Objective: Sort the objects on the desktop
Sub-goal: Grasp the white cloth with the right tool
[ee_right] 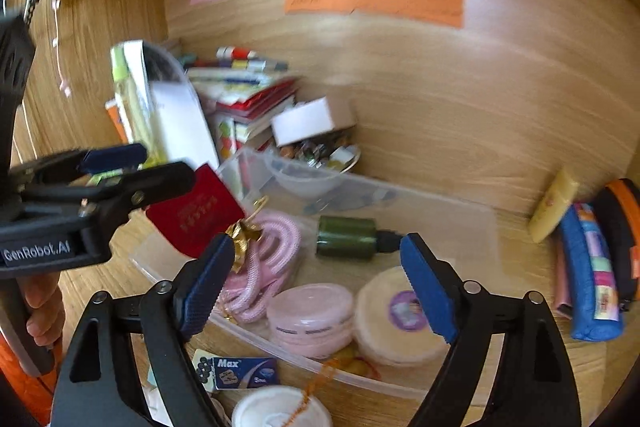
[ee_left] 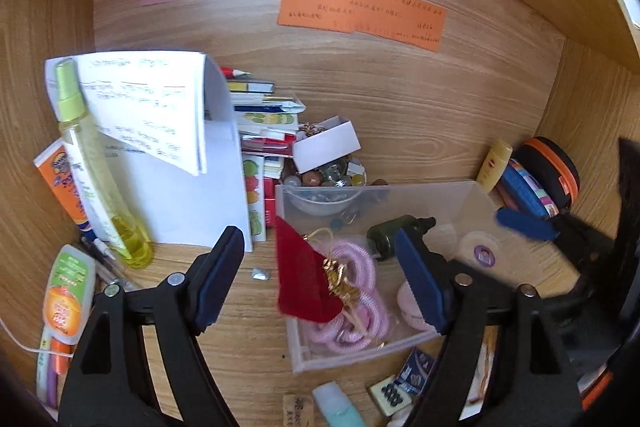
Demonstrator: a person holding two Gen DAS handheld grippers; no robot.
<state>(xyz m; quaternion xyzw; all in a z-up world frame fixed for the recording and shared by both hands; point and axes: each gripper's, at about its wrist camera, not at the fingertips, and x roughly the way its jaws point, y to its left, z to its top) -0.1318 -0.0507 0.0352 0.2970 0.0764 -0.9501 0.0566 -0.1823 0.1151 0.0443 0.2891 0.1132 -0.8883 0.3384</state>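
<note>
Over the clear plastic bin [ee_left: 472, 195], both grippers hang with nothing gripped

Left gripper [ee_left: 320, 275] has its jaws spread wide, and the red pouch [ee_left: 304, 279] lies between them, draped over the bin's near-left wall with its gold tassel [ee_left: 340, 279] trailing inward onto the pink cord [ee_left: 360, 311]; the pouch's long axis runs roughly along the fingers, so closing across its short width looks feasible. Right gripper [ee_right: 316, 283] also stands wide apart, nearer the bin's middle, above the pink compact [ee_right: 310, 315] and the round white puff [ee_right: 396, 311], with the green bottle [ee_right: 346, 237] lying sideways at the bin's far side. For the pouch, the left gripper appears the nearer one
</note>
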